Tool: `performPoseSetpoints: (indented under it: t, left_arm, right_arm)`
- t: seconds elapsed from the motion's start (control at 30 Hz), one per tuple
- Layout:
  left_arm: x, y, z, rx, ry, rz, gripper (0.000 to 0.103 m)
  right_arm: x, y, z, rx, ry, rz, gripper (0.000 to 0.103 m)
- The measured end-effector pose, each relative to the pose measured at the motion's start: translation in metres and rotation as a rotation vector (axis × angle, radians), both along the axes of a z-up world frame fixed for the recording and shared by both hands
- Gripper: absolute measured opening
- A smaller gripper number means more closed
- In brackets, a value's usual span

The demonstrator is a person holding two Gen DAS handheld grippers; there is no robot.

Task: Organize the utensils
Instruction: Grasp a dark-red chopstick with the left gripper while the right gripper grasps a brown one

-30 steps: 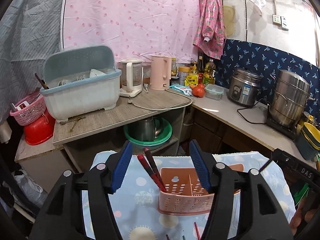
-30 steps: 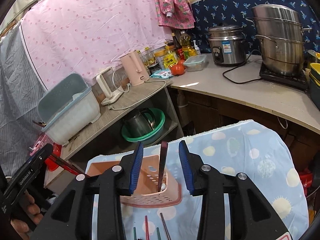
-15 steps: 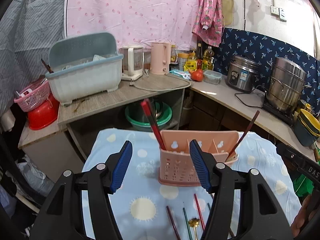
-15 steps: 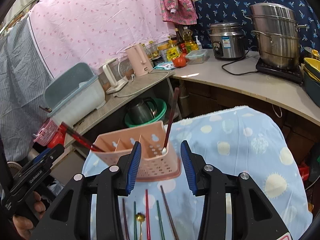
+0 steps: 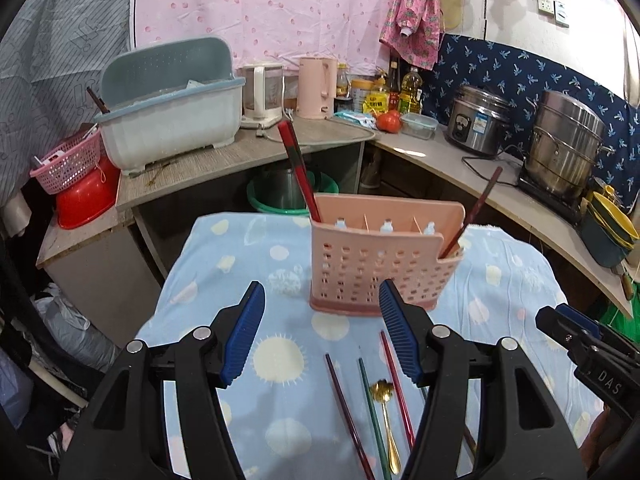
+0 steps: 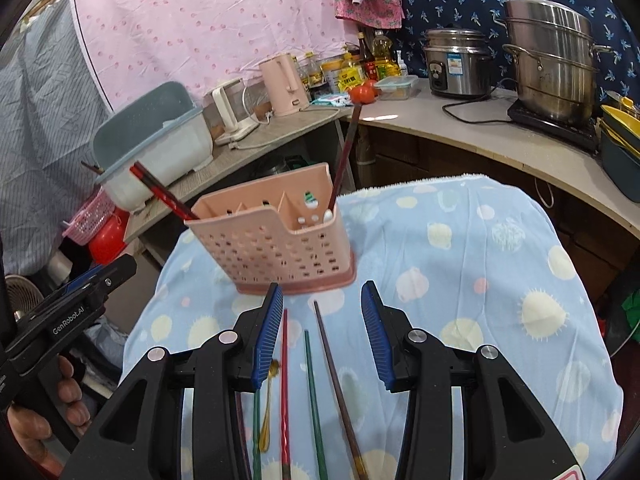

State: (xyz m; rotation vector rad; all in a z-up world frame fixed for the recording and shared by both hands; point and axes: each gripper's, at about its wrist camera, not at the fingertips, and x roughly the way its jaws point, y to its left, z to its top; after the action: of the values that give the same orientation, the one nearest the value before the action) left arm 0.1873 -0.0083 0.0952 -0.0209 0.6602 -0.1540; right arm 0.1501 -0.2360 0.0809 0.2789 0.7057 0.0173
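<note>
A pink perforated utensil holder (image 5: pixel 384 264) (image 6: pixel 276 248) stands on the blue dotted cloth (image 5: pixel 248 264) (image 6: pixel 460 264). Two red chopsticks (image 5: pixel 298 164) (image 6: pixel 160 188) lean out of its left compartment. A single dark chopstick (image 5: pixel 476 212) (image 6: pixel 344 152) leans in the right one. Several loose chopsticks, such as a red one (image 6: pixel 285 380), a green one (image 6: pixel 312 392) and a dark one (image 6: pixel 336 372), lie on the cloth in front with a gold spoon (image 5: pixel 384 412) (image 6: pixel 268 400). My left gripper (image 5: pixel 321 288) (image 6: pixel 72 312) hangs open and empty before the holder. My right gripper (image 6: pixel 321 290) (image 5: pixel 580 344) is open above the loose chopsticks, touching none.
Behind the cloth-covered table a low shelf carries a blue dish drainer (image 5: pixel 168 120), a blender and a pink kettle (image 5: pixel 316 88). A counter on the right holds a rice cooker (image 5: pixel 476 124) and steel steamer pot (image 5: pixel 564 144). A pink basket (image 5: pixel 66 164) and red basin sit left.
Both grippers have drawn back from the holder and sunk lower. The dark chopstick that stood between the right jaws now stands alone in the holder. The loose utensils on the cloth have come into view.
</note>
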Motion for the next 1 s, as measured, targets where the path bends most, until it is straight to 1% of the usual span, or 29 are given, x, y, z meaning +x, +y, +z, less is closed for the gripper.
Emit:
performPoseSetpoints:
  t: [0.37, 0.47, 0.6, 0.73, 0.9, 1.0]
  left_arm:
    - [-0.034, 0.006, -0.056, 0.007, 0.138, 0.008, 0.056]
    - [-0.044, 0.006, -0.072, 0.022, 0.167, 0.003, 0.056]
    - [-0.056, 0.007, -0.094, 0.013, 0.223, -0.004, 0.056]
    - [-0.069, 0.005, -0.110, 0.021, 0.255, -0.012, 0.056]
    - [-0.082, 0.002, -0.123, 0.021, 0.280, -0.027, 0.056]
    - [-0.089, 0.000, -0.130, 0.020, 0.296, -0.040, 0.056]
  right_arm:
    - [-0.036, 0.002, -0.049, -0.027, 0.122, 0.010, 0.040]
    - [-0.044, 0.006, -0.062, -0.057, 0.152, 0.010, 0.040]
    - [-0.054, 0.008, -0.083, -0.055, 0.205, 0.018, 0.040]
    - [-0.061, 0.014, -0.104, -0.063, 0.250, 0.029, 0.040]
    - [-0.068, 0.020, -0.117, -0.089, 0.271, 0.033, 0.040]
    - [-0.068, 0.022, -0.119, -0.111, 0.272, 0.035, 0.038]
